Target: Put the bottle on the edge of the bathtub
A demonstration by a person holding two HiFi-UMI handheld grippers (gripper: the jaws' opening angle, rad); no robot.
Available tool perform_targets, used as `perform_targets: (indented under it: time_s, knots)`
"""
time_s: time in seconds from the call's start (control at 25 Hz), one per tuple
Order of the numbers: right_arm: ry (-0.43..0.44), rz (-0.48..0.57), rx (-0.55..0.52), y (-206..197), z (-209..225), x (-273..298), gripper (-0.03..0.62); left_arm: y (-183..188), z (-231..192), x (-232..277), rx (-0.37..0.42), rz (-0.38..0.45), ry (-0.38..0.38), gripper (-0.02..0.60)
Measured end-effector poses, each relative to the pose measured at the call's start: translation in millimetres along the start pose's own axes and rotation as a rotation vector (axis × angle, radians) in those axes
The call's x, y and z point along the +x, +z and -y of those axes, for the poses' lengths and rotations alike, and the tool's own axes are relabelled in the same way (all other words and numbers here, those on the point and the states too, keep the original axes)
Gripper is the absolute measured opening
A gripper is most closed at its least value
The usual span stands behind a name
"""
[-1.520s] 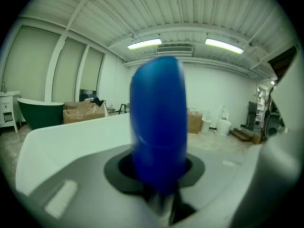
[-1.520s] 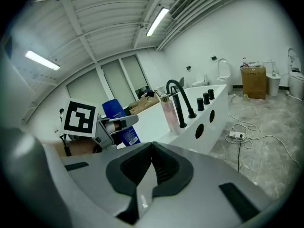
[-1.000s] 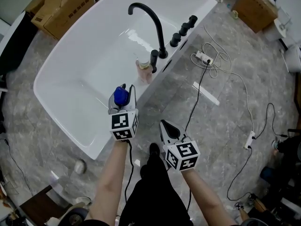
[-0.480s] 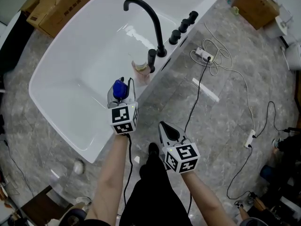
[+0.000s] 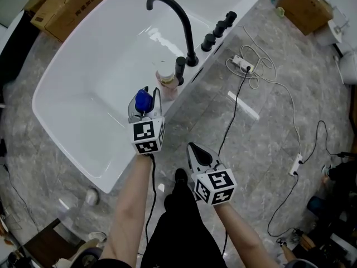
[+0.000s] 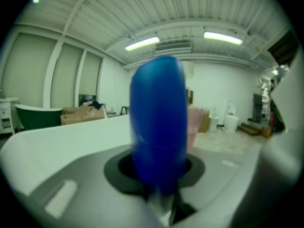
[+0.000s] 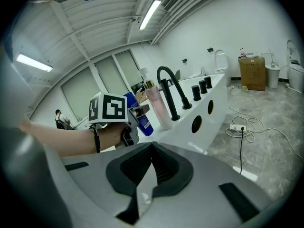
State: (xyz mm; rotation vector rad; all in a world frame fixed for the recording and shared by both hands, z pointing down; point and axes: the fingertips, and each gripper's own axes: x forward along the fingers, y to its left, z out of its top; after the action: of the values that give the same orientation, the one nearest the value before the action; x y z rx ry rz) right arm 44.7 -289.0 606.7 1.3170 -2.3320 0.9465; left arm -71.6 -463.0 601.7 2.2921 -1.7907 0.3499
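A blue bottle stands upright in my left gripper, which is shut on it just above the white bathtub's near rim. In the left gripper view the blue bottle fills the middle, between the jaws of the left gripper. The right gripper view shows the blue bottle held next to a pink bottle. My right gripper hangs over the floor beside the tub. Its jaws are shut with nothing in them.
A pink bottle stands on the rim just beyond the blue one, beside a black faucet and several black knobs. Cardboard boxes sit behind the tub. A power strip and cables lie on the grey floor to the right.
My left gripper has carried the blue bottle a little forward, nearer the pink bottle on the rim. The right gripper has stayed in place.
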Motion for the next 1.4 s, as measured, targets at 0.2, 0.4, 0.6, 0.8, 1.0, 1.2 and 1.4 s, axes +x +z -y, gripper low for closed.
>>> perform_targets:
  time_s: [0.2, 0.4, 0.6, 0.8, 1.0, 1.2, 1.4]
  knots:
    - [0.006, 0.001, -0.01, 0, -1, 2, 0.003, -4, 1, 5, -0.012, -0.003, 0.0, 0.117]
    - [0.005, 0.0, -0.011, 0, 1, 1, 0.005, -17, -1, 6, -0.018, -0.018, 0.004, 0.117]
    - [0.004, -0.002, -0.012, -1, 4, -1, 0.005, -18, 7, 6, 0.047, 0.002, -0.01, 0.121]
    - [0.008, 0.0, -0.01, -1, 2, -2, 0.005, -18, 11, 5, 0.084, 0.009, -0.002, 0.126]
    - [0.016, 0.005, -0.012, -1, -2, -3, 0.005, -22, 13, 3, 0.099, -0.024, -0.013, 0.168]
    - [0.022, 0.01, -0.014, 0, -5, -5, 0.004, -27, 13, -2, 0.088, -0.05, -0.02, 0.246]
    - [0.02, 0.017, -0.019, 0, -9, -11, 0.005, -31, 12, -17, 0.067, -0.071, -0.014, 0.255]
